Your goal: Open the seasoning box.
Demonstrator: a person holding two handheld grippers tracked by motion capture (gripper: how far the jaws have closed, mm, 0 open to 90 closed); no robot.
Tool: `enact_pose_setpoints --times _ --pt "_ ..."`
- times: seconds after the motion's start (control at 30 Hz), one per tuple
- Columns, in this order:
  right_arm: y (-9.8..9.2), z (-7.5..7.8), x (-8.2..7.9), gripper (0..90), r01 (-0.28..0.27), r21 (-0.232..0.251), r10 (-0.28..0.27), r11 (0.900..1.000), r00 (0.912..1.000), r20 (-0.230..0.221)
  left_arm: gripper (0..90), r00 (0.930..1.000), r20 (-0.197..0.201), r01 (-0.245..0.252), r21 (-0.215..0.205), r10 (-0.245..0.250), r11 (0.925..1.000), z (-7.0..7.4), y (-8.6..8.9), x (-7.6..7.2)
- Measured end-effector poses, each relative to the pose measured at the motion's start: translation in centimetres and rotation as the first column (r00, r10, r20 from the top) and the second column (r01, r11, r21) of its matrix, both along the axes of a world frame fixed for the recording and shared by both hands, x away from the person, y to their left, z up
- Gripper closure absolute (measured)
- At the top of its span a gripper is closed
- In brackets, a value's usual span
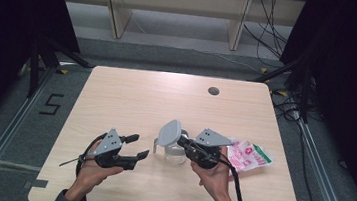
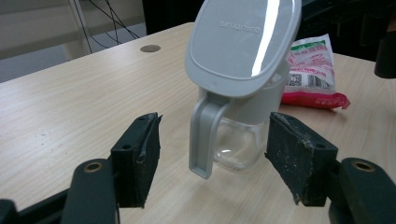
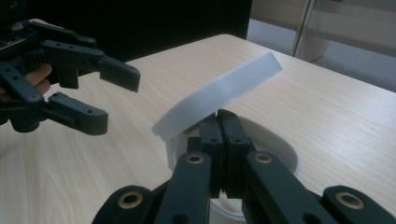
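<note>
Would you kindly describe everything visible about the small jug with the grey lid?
The jug is a small clear container, glass or plastic, seemingly empty, standing upright on the wooden table. It has a grey plastic collar and a grey handle that hangs open at the bottom. Its flat, rounded grey lid is tipped up at a steep angle. The right claw is shut at the rim beneath the lid. The left claw is open, apart from the jug, facing the handle.
</note>
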State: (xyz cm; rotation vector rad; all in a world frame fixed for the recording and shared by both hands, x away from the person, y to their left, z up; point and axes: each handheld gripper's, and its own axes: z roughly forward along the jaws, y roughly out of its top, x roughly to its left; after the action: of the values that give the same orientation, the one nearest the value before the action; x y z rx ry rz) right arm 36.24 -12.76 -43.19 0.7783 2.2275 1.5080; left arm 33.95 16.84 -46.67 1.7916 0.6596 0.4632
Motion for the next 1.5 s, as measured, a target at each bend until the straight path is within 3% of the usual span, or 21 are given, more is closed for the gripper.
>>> enact_pose_setpoints --times 0.17,0.2,0.23,0.37,0.4,0.5,0.53,0.57,0.6,0.63,0.77,0.83,0.9,0.97,1.03,1.07,1.1,1.17,1.23,1.4,1.5 --pt "0.6 0.2 -0.1 90.0 0.000 0.009 0.000 1.000 1.0000 -0.008 32.4 0.9997 -0.010 -0.020 0.004 0.020 0.9998 -0.8 0.6 -1.0" --pt "0.7 0.4 0.0 89.9 -0.008 -0.005 0.008 1.000 0.9995 0.030 32.3 0.9997 -0.016 -0.020 0.003 0.021 0.9998 -1.1 0.7 -1.2" --pt "1.0 0.3 -0.1 89.9 -0.006 0.004 0.006 1.000 1.0000 0.006 32.2 0.9996 -0.018 -0.020 0.011 0.021 0.9997 -1.4 1.0 -1.5" --pt "1.2 0.4 -0.1 89.8 -0.012 0.000 0.012 1.000 0.9998 0.014 31.9 0.9997 -0.019 -0.017 0.011 0.017 0.9998 -1.7 1.1 -1.9" --pt "1.4 0.4 -0.1 89.9 -0.026 0.009 0.026 1.000 0.9996 0.007 31.6 0.9997 -0.016 -0.018 0.029 0.018 0.9994 -1.8 1.3 -2.1" --pt "1.6 0.5 -0.1 89.9 -0.026 -0.005 0.026 1.000 0.9994 0.023 31.4 0.9997 -0.015 -0.016 0.027 0.017 0.9995 -2.0 1.2 -2.3" --pt "1.8 0.4 -0.2 89.9 -0.028 0.014 0.028 1.000 0.9996 0.005 31.3 0.9998 -0.009 -0.015 0.039 0.016 0.9991 -2.1 1.2 -2.3" --pt "2.0 0.4 -0.1 89.8 -0.036 0.013 0.036 0.999 0.9993 0.013 31.3 1.0000 -0.003 -0.001 0.048 0.001 0.9988 -2.2 1.2 -2.3" --pt "2.1 0.5 0.0 89.9 -0.035 0.000 0.035 0.999 0.9986 0.040 31.3 0.9996 -0.023 -0.013 0.036 0.014 0.9993 -2.4 1.0 -2.4" --pt "2.5 0.5 -0.3 89.6 -0.046 0.009 0.046 0.999 0.9989 0.014 31.2 0.9996 -0.021 -0.016 0.049 0.017 0.9987 -2.5 1.1 -2.4" --pt "3.0 0.5 -0.4 89.6 -0.041 0.009 0.041 0.999 0.9989 0.024 31.2 0.9997 -0.018 -0.016 0.045 0.017 0.9988 -2.6 1.0 -2.7" --pt "3.5 0.5 -0.5 89.6 -0.070 0.015 0.070 0.997 0.9975 0.006 31.2 0.9997 -0.018 -0.015 0.045 0.015 0.9989 -2.6 1.0 -2.8" --pt "3.5 0.5 -0.4 89.1 -0.081 0.013 0.081 0.997 0.9963 0.029 31.2 0.9996 -0.022 -0.013 0.046 0.014 0.9989 -2.7 1.0 -2.9" --pt "3.3 0.7 -0.6 87.6 -0.065 0.010 0.064 0.998 0.9978 0.016 31.2 1.0000 -0.007 0.002 0.047 -0.002 0.9989 -2.8 1.1 -2.8" --pt "2.7 0.9 -0.8 84.6 -0.059 0.006 0.059 0.998 0.9981 0.016 31.1 0.9997 -0.020 -0.015 0.039 0.015 0.9992 -2.8 1.0 -2.9" --pt "2.4 0.9 -0.9 82.3 -0.053 0.019 0.053 0.998 0.9983 0.023 31.1 0.9996 -0.019 -0.023 0.046 0.024 0.9987 -2.8 1.1 -3.0" --pt "1.3 1.1 -1.1 73.8 -0.021 0.019 0.021 1.000 0.9997 0.014 30.8 0.9996 -0.017 -0.023 0.042 0.024 0.9988 -2.9 1.1 -3.0" --pt "0.8 1.0 -1.2 71.1 -0.003 0.038 0.003 0.999 1.0000 -0.002 30.8 0.9994 -0.022 -0.025 0.037 0.026 0.9990 -3.0 1.1 -3.0" --pt "-1.3 0.8 -1.8 63.5 0.051 0.045 -0.050 0.998 0.9984 -0.028 30.6 0.9994 -0.023 -0.025 0.033 0.025 0.9992 -3.0 1.1 -3.0" --pt "-3.6 0.4 -2.7 56.9 0.108 0.061 -0.105 0.992 0.9932 -0.050 30.6 0.9991 -0.029 -0.030 0.045 0.031 0.9985 -3.1 1.2 -2.9" --pt "-5.2 0.0 -3.2 53.9 0.142 0.059 -0.138 0.988 0.9884 -0.062 30.6 0.9988 -0.034 -0.035 0.032 0.036 0.9989 -3.2 1.3 -2.8"
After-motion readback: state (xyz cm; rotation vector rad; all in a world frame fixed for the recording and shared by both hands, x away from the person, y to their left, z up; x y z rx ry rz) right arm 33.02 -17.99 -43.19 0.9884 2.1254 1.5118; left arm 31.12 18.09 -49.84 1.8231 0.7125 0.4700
